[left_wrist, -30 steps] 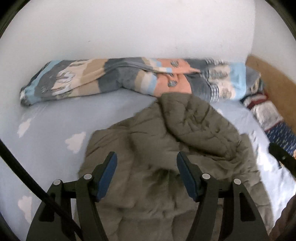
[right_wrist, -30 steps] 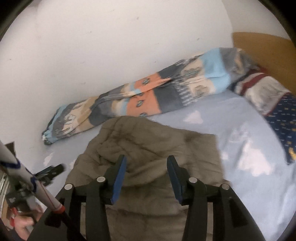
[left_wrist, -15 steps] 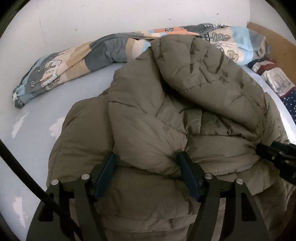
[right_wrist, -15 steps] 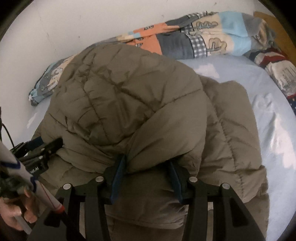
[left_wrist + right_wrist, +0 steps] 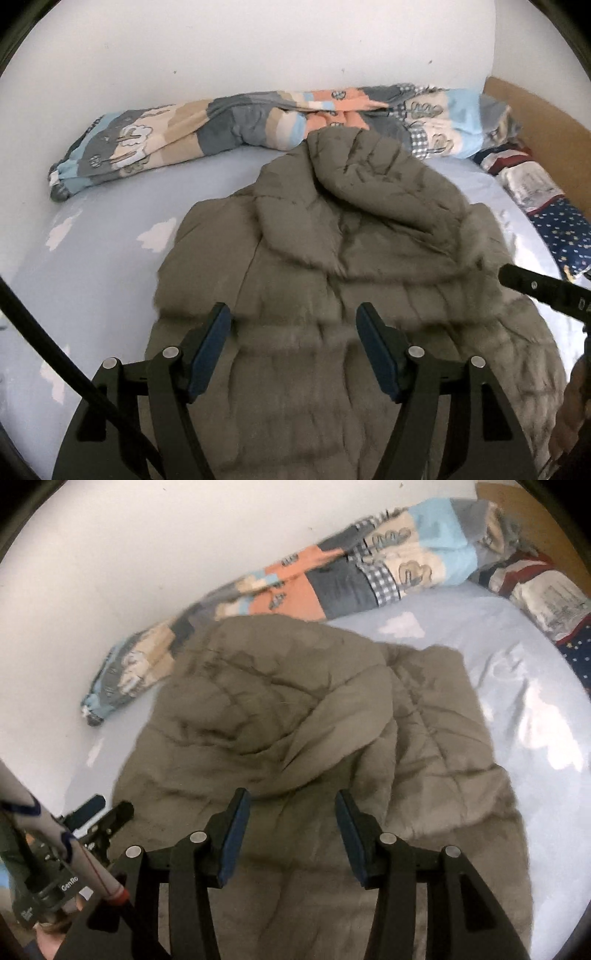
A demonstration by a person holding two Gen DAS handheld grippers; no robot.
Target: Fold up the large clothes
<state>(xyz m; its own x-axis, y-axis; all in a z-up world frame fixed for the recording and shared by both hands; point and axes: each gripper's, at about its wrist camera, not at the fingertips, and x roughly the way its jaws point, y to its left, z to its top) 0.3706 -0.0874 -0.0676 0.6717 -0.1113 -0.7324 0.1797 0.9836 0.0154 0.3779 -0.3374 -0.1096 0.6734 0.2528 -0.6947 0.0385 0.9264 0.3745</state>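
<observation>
An olive-grey quilted hooded jacket [image 5: 351, 258] lies spread on the bed, hood toward the wall. My left gripper [image 5: 293, 332] hovers over its lower part, open, with the fabric lying below the blue pads and not pinched. My right gripper [image 5: 291, 816] hangs over the same jacket [image 5: 295, 720] just below the hood, its jaws opening, and nothing is pressed between its pads. One black finger [image 5: 535, 288] of the right gripper shows at the right edge of the left wrist view. The left gripper's fingers [image 5: 99, 812] show at the lower left of the right wrist view.
The bed has a light blue sheet [image 5: 110, 240] with white clouds. A rolled patchwork duvet [image 5: 258, 122] runs along the white wall. Patterned pillows [image 5: 535, 184] lie at the right by a wooden headboard [image 5: 535, 122]. A person's hand [image 5: 48, 934] holds the left gripper.
Half a second ago the jacket was raised with its fabric bunched between both pairs of jaws. Now it has dropped flat on the sheet and both grippers stand free above it.
</observation>
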